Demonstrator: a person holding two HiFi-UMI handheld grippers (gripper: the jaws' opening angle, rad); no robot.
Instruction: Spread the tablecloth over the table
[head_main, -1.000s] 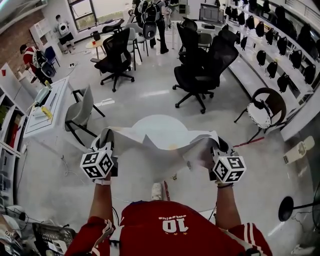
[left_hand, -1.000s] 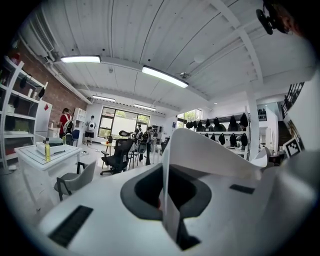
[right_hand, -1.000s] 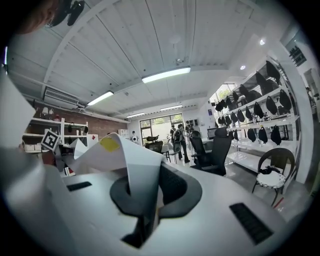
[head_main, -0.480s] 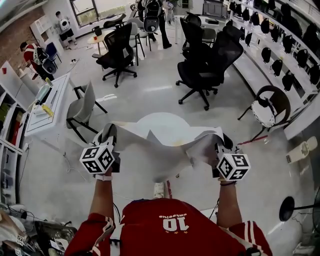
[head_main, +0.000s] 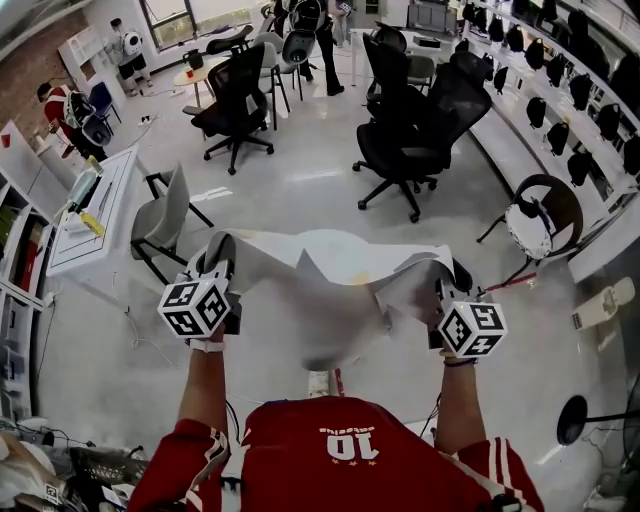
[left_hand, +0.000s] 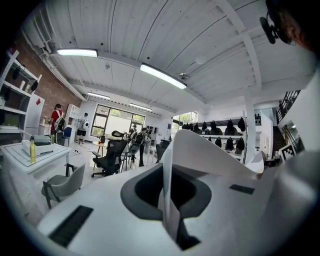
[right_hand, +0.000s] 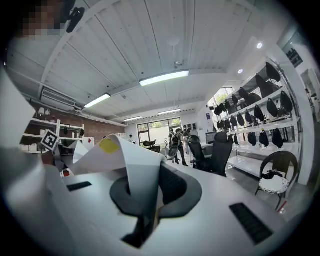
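A white tablecloth hangs stretched between my two grippers, level with my chest, sagging and creased in the middle. My left gripper is shut on its left edge, and the fabric stands as a thin fold out of the left gripper. My right gripper is shut on the right edge. There the cloth, which carries a small yellow spot, curls up out of the right gripper. The round white table lies under the cloth, with only a far sliver showing.
Black office chairs stand beyond the table and a grey chair to its left, beside a white desk. A round-seated chair stands at the right. Several people are far back in the room.
Both grippers have carried the cloth forward and a little up, away from my body. It now hides most of the round table that showed before.
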